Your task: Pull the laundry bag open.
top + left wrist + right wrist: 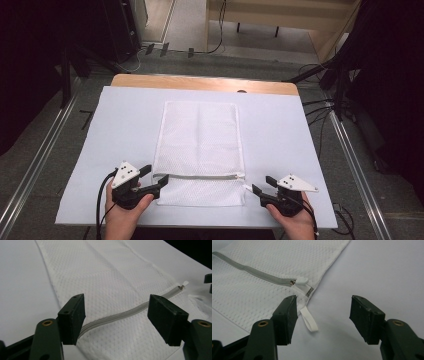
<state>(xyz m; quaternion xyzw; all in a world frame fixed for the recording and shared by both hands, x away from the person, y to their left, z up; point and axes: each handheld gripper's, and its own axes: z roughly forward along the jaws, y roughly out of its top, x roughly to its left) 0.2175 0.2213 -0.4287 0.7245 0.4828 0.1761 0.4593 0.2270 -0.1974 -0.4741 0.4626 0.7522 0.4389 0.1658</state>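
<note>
Lying between both wide-open hand-held grippers, left [150,179] and right [263,186], mesh bag [200,145].

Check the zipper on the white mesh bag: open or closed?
Closed. The zipper runs as one unbroken grey line across the mesh bag, and its slider sits at the end by the bag's edge.

white mesh bag [199,150] (grey zipper [130,312]), black tongs [151,179]

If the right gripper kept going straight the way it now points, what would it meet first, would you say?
Probably the small white loop tab at the mesh bag's corner; the open right gripper aims just beside it, with the zipper pull further on.
</note>
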